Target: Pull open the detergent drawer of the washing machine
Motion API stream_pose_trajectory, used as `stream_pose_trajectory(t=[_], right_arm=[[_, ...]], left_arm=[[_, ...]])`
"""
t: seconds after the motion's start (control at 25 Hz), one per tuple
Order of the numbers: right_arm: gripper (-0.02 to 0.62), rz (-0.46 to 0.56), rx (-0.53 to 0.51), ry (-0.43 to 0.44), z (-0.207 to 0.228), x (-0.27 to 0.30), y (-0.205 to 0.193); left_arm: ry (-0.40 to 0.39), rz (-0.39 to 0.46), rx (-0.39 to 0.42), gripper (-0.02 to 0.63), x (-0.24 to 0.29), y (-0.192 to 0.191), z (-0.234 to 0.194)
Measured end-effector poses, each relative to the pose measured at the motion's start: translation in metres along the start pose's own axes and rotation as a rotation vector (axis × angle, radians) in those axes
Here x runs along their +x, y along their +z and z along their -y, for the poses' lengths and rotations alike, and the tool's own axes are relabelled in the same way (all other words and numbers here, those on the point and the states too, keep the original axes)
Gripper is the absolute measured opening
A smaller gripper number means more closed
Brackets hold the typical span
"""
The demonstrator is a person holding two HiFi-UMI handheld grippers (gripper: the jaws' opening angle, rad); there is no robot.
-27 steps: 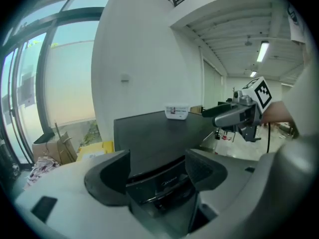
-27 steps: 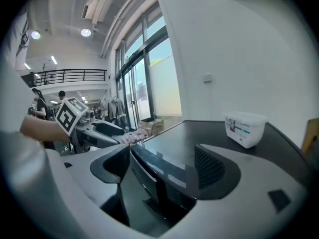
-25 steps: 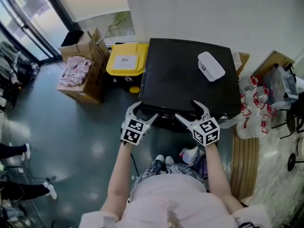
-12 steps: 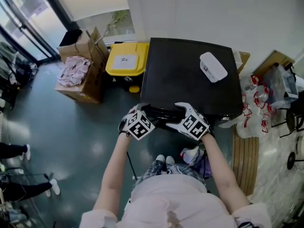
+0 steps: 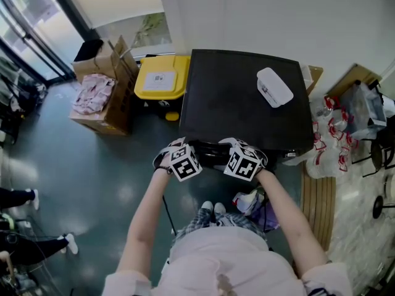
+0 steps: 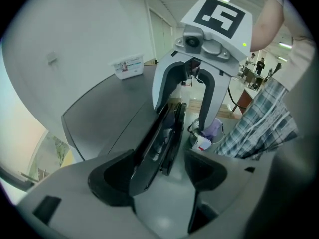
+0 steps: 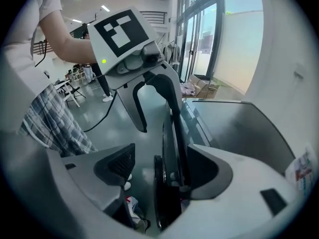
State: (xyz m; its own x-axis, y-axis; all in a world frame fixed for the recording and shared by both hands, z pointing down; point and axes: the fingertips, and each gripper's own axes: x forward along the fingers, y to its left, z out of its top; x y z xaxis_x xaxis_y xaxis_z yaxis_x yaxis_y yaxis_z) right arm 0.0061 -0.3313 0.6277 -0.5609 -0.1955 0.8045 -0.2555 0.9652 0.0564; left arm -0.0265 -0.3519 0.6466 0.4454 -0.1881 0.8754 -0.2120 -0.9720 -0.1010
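Status: left gripper [image 6: 159, 176] released, jaws apart astride dark detergent drawer [image 6: 160, 133] | right gripper [image 7: 162, 171] likewise spread, drawer against one jaw | drawer at washing machine [image 5: 228, 97] front top edge | white box [image 5: 274, 86] on top

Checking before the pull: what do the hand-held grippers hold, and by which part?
Nothing is clamped yet. The left hand-held gripper and right hand-held gripper each straddle the washing machine's dark front strip, jaws apart.
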Motion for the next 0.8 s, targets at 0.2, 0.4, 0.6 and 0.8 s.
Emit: stream_pose_trajectory(t=[0.2,0.4,0.6,0.8], right_arm=[[0.322,-0.012,0.000,0.008,0.001,0.004,-0.004],[0.307,-0.032,-0.005,0.039,-0.003,0.004,-0.005],[0.296,-0.050,-0.028,0.018,-0.007,0.010,-0.010],[0.274,-0.084,-0.075,-0.028,-0.007,0.014,-0.013]], left_arm=[[-0.025,-0.036,0.035,0.331,0.003,-0.005,0.003],[-0.036,-0.049,0.055,0.324,0.002,-0.003,0.002],[-0.033,-0.077,0.091,0.321,0.004,-0.007,0.005],[-0.011,-0.093,0.111,0.300,0.006,-0.009,0.005]])
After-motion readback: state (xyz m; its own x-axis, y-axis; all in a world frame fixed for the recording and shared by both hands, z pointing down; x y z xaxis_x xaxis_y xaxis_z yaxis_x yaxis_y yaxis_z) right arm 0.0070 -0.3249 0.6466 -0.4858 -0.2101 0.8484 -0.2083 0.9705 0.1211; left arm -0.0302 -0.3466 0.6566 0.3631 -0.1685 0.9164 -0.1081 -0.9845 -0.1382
